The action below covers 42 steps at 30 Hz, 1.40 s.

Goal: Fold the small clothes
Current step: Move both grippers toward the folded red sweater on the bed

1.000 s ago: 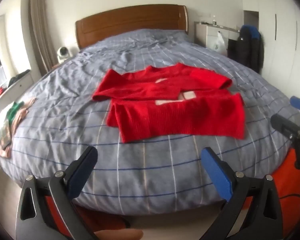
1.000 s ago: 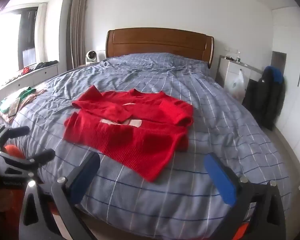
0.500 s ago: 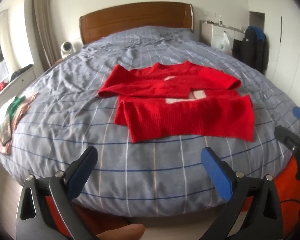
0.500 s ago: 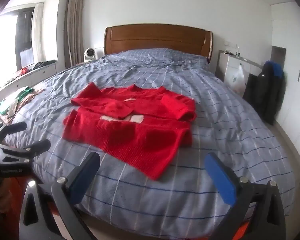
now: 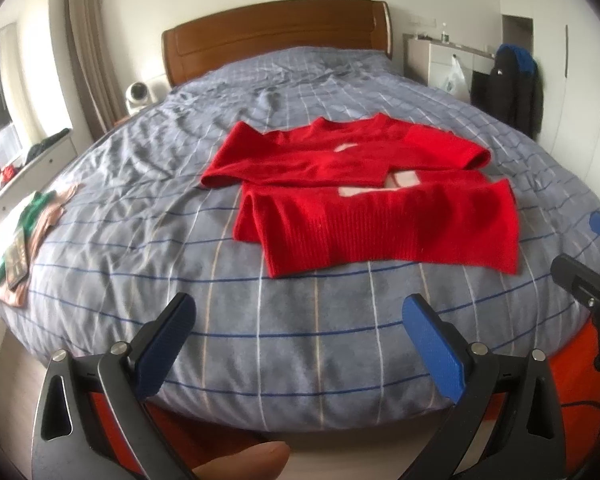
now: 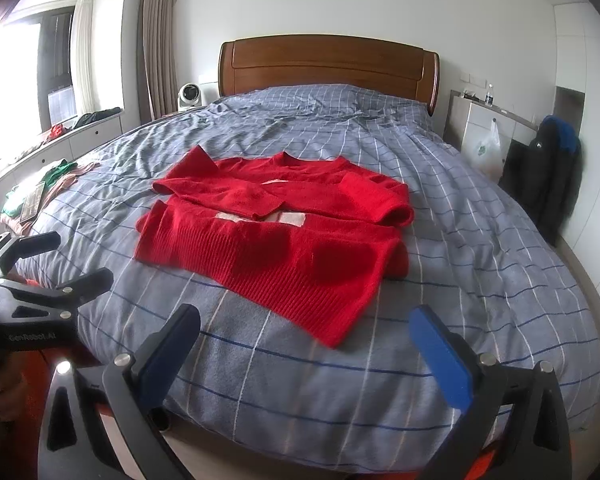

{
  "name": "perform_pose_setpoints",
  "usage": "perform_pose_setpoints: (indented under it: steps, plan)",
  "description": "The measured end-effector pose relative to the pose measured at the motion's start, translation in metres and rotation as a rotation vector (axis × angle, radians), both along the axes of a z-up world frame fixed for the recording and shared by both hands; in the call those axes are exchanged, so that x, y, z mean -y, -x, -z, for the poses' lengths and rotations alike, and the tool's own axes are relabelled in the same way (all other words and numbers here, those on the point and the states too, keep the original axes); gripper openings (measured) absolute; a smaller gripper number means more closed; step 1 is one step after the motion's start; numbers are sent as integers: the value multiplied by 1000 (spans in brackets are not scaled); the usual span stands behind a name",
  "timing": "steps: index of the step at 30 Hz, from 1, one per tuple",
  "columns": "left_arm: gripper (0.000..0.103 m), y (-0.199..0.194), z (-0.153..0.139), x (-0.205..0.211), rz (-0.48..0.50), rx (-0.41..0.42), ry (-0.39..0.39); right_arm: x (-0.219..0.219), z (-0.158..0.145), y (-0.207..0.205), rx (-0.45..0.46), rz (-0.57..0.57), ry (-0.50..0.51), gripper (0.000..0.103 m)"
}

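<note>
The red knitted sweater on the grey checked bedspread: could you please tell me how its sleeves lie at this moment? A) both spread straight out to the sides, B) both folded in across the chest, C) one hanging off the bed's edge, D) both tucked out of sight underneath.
B: both sleeves of the red knitted sweater lie folded inward across its chest, on the grey checked bedspread.

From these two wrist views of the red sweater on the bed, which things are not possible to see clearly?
- Red sweater underside and back layer: hidden by its own folded sleeves, both views.
- White patch on its chest: partly covered by a sleeve, unreadable.
- Clothes pile: at the left edge of the left wrist view, the items cannot be told apart.
- Bottle on the cabinet: too small.
- Right tongs: cut off by the left view's edge.
</note>
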<state>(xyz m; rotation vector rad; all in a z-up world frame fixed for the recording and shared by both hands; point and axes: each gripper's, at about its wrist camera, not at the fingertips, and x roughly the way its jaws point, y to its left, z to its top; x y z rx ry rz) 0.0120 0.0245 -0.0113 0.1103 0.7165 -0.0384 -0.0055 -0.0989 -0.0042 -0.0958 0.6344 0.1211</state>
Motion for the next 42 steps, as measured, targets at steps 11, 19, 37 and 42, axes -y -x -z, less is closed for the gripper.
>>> perform_pose_setpoints:
  steps: [11, 19, 37, 42]
  plan:
    - [103, 0, 3, -7, -16, -10, 1, 1, -2, 0, 3, 11, -12, 103]
    - [103, 0, 3, -8, -18, -22, -3, 5, -2, 0, -3, 30, -22, 103]
    - [103, -3, 7, -9, -28, -45, -1, 8, 1, -1, -5, 37, -23, 103]
    - [103, -2, 5, -17, -52, -33, 8, 9, -1, 0, 5, 46, -21, 103]
